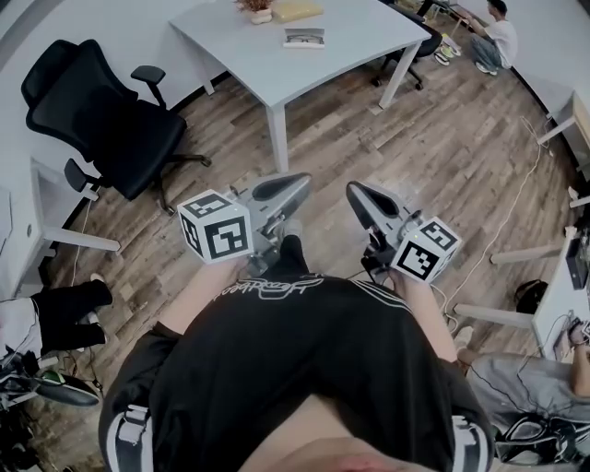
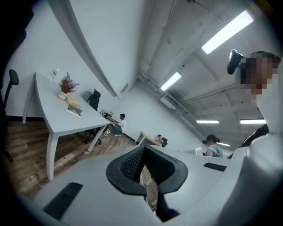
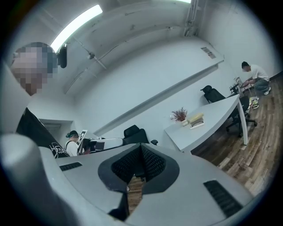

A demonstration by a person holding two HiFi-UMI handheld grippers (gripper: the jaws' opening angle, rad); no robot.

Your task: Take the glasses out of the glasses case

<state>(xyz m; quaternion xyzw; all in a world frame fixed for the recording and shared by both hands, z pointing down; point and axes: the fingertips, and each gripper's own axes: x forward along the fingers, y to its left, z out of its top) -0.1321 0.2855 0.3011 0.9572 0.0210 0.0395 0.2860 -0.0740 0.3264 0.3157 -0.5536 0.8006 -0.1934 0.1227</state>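
Two grippers: left gripper (image 1: 284, 188) and right gripper (image 1: 361, 197) both closed tight, empty.
Progress: nothing done; we stand well apart from the table (image 1: 369, 32).
Remaining: everything.

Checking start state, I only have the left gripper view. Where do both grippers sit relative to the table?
Observer: In the head view, the left gripper and right gripper are held at the person's waist over the wood floor, short of the white table.
Operator: Right gripper holding anything?
Observer: No. The right gripper view shows its jaws together with nothing between them.
Operator: Is the case on the table?
Observer: From above, a flat pale box lies apart from a yellow book. I cannot tell whether it is the glasses case.
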